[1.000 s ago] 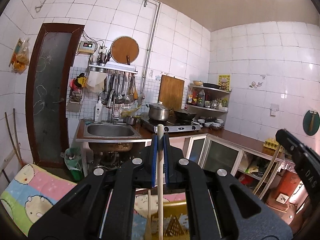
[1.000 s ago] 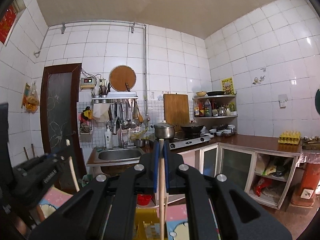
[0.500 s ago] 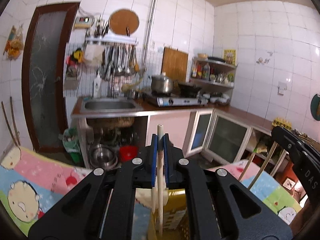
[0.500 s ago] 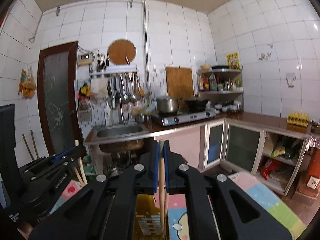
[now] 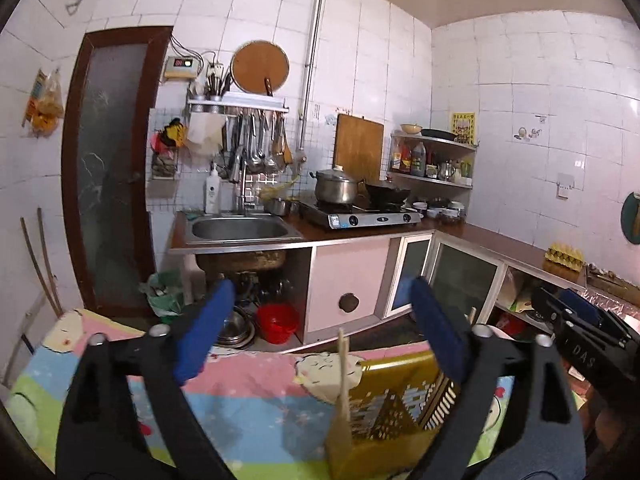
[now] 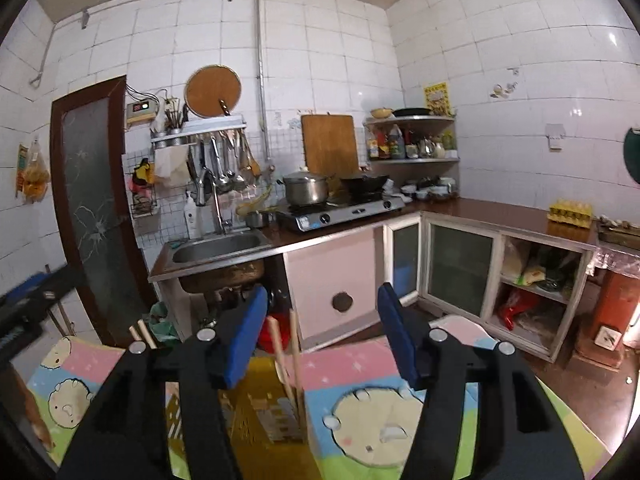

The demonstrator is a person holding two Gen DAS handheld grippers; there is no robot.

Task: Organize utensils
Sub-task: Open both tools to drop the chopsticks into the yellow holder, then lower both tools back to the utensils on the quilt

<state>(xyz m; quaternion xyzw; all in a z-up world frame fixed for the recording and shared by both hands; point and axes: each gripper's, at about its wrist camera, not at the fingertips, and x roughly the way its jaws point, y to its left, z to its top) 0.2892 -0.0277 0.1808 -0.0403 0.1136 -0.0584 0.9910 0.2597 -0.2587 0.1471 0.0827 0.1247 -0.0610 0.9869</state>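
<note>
My left gripper point(image 5: 320, 330) has its jaws opening, blue pads far apart. A pale wooden stick point(image 5: 342, 372) stands free between them, touching neither pad, its lower end in a gold patterned box point(image 5: 400, 400) on the cartoon-print cloth point(image 5: 248, 392). My right gripper point(image 6: 322, 332) also has its jaws opening. Two wooden chopsticks point(image 6: 286, 360) lean in the gap, untouched, their lower ends in the same box point(image 6: 256, 404). In the left wrist view the right gripper point(image 5: 580, 340) shows at the right edge. More stick tips point(image 6: 142, 334) poke up at the left.
Beyond the cloth-covered table are a steel sink point(image 5: 244, 230), a gas stove point(image 5: 360, 216) with a pot and wok, and glass-door cabinets point(image 6: 460, 268). A brown door point(image 5: 108, 168) stands at the left, and a red bucket point(image 5: 278, 322) sits under the sink.
Both grippers were shut on upright wooden sticks and now stand wide apart, the sticks left standing in the gold box. Both hands have sunk towards the table.
</note>
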